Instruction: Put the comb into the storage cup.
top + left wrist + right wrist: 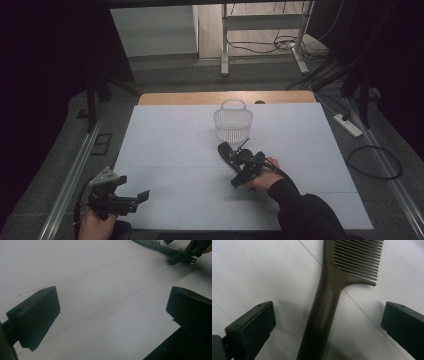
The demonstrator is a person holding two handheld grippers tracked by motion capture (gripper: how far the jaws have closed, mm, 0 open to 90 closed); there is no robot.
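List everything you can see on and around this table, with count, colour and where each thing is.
comb: one, dark, lying flat on the sheet near the middle, handle between the right gripper's open jaws
basket: one, white mesh with a handle, upright at the far middle of the sheet
sheet: one, white, covering the table
table: one, wooden edge showing at the far side
power strip: one, white, on the floor to the right
left gripper: one, black, open, near left corner
right gripper: one, black, open, over the comb
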